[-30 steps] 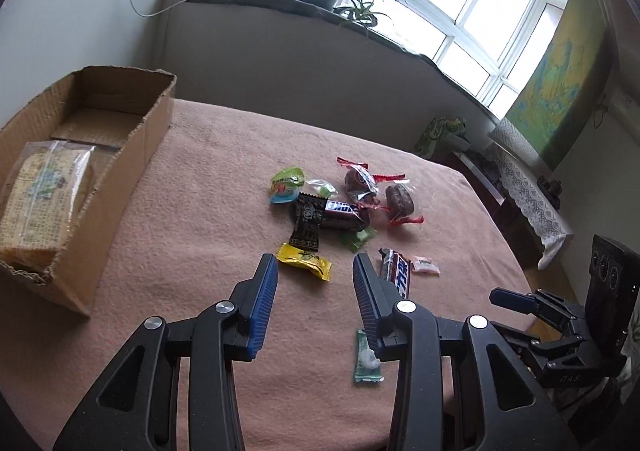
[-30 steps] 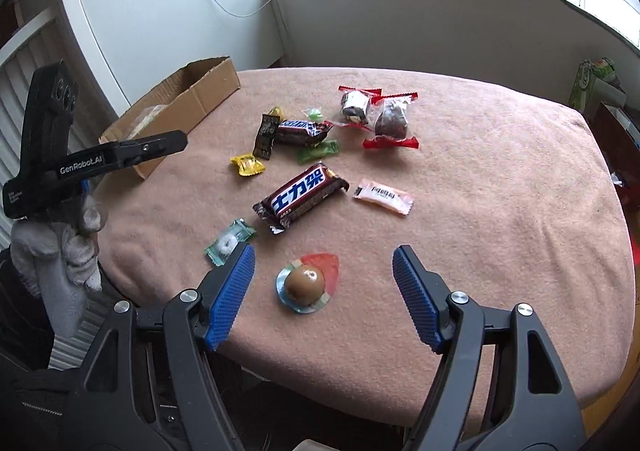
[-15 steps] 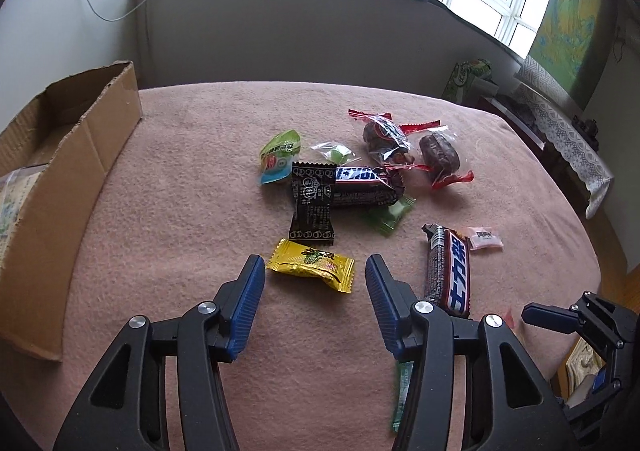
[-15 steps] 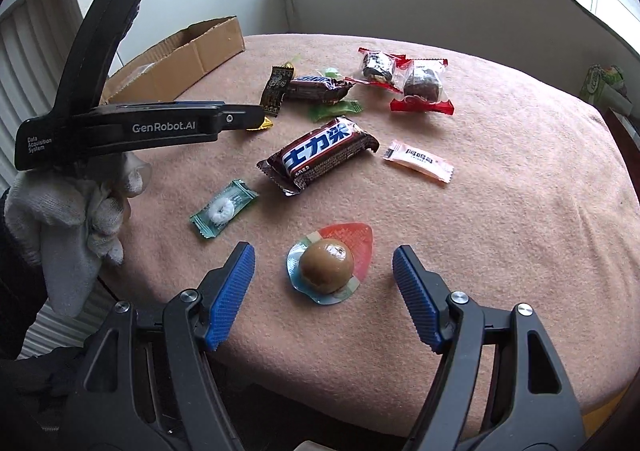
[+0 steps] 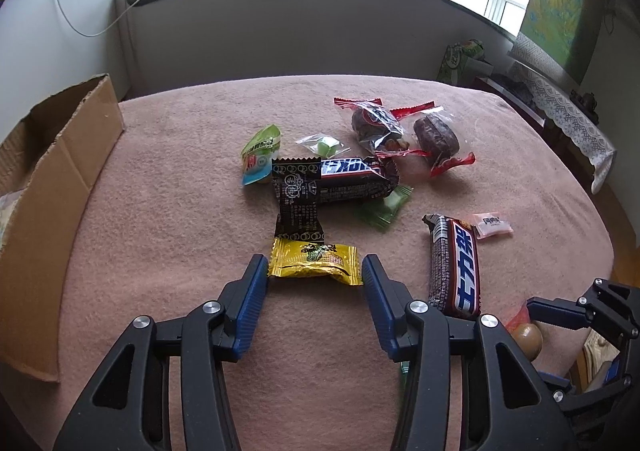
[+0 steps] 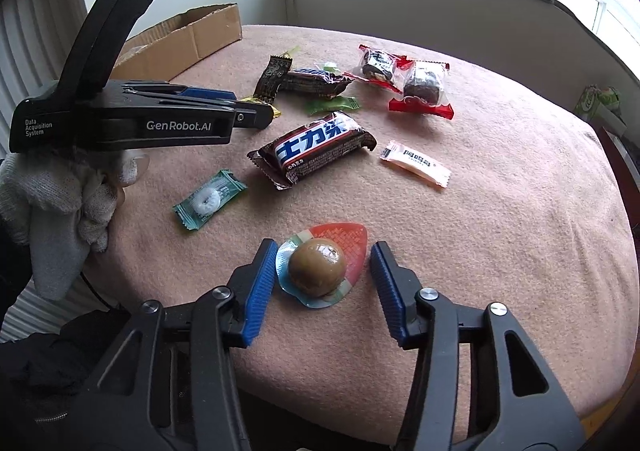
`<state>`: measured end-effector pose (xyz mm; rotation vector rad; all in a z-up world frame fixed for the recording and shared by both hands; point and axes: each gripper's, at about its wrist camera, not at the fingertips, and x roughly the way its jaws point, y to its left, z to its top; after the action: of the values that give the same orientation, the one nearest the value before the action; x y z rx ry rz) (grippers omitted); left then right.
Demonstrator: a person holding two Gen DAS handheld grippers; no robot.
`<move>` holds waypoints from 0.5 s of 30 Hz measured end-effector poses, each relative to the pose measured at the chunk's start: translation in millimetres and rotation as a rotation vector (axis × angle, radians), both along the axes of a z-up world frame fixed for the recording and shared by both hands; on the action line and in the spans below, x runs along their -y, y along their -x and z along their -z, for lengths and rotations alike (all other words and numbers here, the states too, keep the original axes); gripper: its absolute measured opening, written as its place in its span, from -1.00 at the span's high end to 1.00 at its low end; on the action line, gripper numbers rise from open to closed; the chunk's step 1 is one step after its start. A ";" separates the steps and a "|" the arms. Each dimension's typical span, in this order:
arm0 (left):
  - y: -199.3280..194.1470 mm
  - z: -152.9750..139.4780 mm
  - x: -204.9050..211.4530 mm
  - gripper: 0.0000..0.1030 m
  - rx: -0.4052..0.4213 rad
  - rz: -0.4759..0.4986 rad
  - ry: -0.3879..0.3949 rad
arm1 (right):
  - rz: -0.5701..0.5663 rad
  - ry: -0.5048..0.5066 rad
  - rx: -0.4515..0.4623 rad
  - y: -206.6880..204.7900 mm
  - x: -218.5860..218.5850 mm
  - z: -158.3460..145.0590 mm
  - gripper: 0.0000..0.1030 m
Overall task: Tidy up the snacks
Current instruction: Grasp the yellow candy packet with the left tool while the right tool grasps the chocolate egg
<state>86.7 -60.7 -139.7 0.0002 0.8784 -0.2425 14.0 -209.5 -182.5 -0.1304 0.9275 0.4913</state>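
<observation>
Several wrapped snacks lie on a pink cloth-covered table (image 5: 160, 179). My left gripper (image 5: 314, 265) is open, its blue pads on either side of a yellow candy packet (image 5: 314, 263). My right gripper (image 6: 323, 253) is open around a brown ball snack in a clear blister with a red tab (image 6: 318, 267). Beyond lie a dark chocolate bar with Chinese print (image 6: 316, 149), a Snickers bar (image 5: 352, 177), a black sachet (image 5: 298, 199), two red-ended cake packs (image 5: 404, 131), green candies and a green mint packet (image 6: 210, 203).
An open cardboard box (image 5: 48, 187) stands at the table's left edge with a bagged item inside. A small white-pink sachet (image 6: 416, 163) lies to the right. A wall with a windowsill and plants is behind. The table edge is close to my right gripper.
My left gripper moved forward so the yellow packet now sits between its pads. My right gripper moved forward and narrowed around the brown ball snack.
</observation>
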 end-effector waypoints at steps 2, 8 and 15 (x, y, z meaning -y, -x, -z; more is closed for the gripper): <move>0.4 0.1 -1.5 0.20 0.000 -0.003 0.000 | 0.000 -0.006 -0.004 -0.4 2.0 -0.7 0.09; 2.2 -0.7 -3.6 0.35 0.002 -0.002 0.005 | 0.004 -0.021 -0.009 -1.2 4.0 -1.6 0.14; 0.8 -0.9 -6.2 0.38 0.000 -0.001 0.036 | 0.013 -0.043 -0.018 -0.4 7.6 -2.9 0.22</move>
<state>85.9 -54.5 -138.8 -0.0335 0.8736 -0.2567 14.4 -217.1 -179.6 -0.0806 0.9338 0.5006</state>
